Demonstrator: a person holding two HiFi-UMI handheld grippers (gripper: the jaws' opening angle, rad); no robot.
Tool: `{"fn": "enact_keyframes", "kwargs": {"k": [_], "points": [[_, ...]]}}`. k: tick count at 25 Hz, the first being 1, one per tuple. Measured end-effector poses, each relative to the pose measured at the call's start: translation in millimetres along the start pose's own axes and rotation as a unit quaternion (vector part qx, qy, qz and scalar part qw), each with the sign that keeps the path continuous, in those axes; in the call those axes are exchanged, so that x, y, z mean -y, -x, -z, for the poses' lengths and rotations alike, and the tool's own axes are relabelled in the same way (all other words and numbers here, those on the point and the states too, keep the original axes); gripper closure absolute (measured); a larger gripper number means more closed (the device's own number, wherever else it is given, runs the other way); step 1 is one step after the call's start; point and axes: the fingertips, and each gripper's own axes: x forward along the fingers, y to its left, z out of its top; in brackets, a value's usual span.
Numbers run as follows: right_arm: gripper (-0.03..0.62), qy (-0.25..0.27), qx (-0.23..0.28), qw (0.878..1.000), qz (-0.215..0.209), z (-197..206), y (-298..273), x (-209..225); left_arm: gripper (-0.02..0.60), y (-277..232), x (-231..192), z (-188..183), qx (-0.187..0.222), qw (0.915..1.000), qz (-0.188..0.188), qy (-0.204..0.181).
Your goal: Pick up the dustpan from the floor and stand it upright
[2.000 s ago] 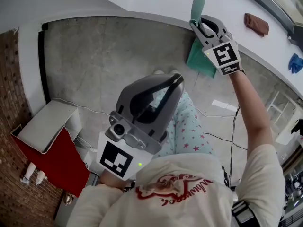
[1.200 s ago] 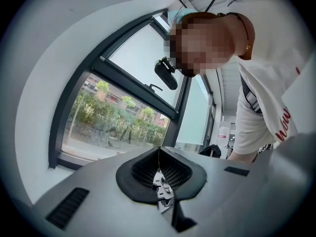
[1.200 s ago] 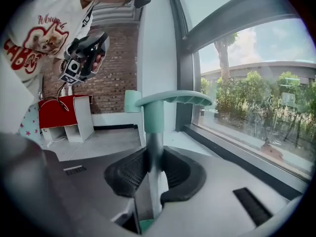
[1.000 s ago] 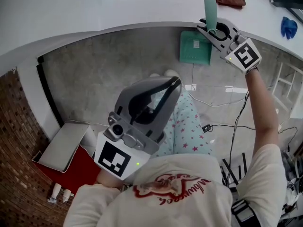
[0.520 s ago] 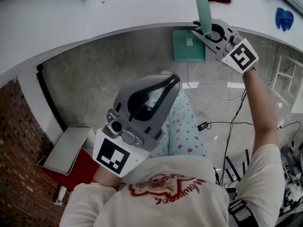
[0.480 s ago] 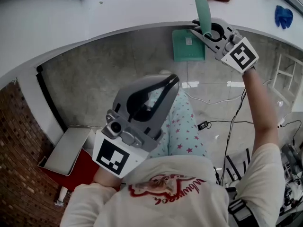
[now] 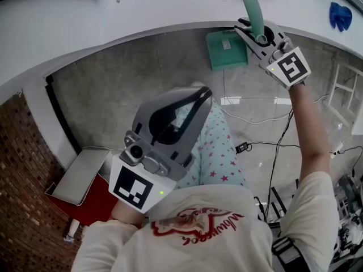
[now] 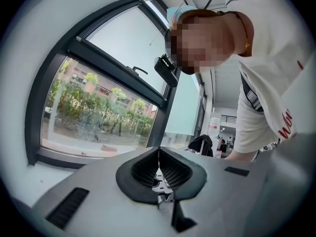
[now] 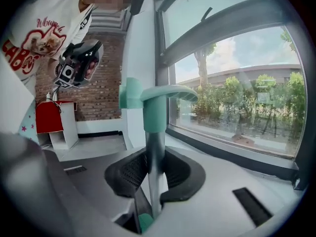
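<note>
Teal dustpan (image 7: 228, 50), clamped in right tool (image 7: 253, 33) (left tool (image 7: 205, 93) together), has tilted.

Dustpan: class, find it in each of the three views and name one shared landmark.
Head view: dustpan top right, handle in the right gripper.
Left gripper view: not in it.
Right gripper view: dustpan at centre, between the jaws.
Shared landmark: the person's white shirt.

Workshop: concrete floor (image 7: 142, 78), brick wall (image 7: 22, 197)
</note>
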Motion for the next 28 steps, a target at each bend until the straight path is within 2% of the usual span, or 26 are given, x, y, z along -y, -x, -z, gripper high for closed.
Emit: {"fn": "enact_keyframes", "kwargs": {"k": [5, 10, 16, 24, 28], "points": [[0.502, 0.007, -0.023, 0.999, 0.029, 5.0, 4.7, 7.2, 0.562, -2.1, 13.2, -4.0, 0.006, 1.0000, 0.001, -0.007], [0.411, -0.001, -0.022, 0.999, 0.047, 5.2, 5.1, 7.1, 0.562, 1.1, 13.5, -8.5, 0.009, 0.9998, -0.005, -0.015], [0.361, -0.031, -0.003, 0.996, 0.085, 4.1, 14.3, 11.5, 0.563, -2.6, 16.7, -7.5, 0.007, 0.9998, -0.004, -0.017], [0.344, -0.072, -0.005, 0.987, 0.141, 0.5, 49.3, 14.4, 0.562, -6.4, 24.0, -29.2, 0.019, 0.9995, 0.004, -0.026], [0.344, -0.075, 0.004, 0.985, 0.158, -23.2, 70.5, 6.5, 0.562, -6.9, 30.4, -47.5, 0.024, 0.9990, 0.014, -0.034]]}}
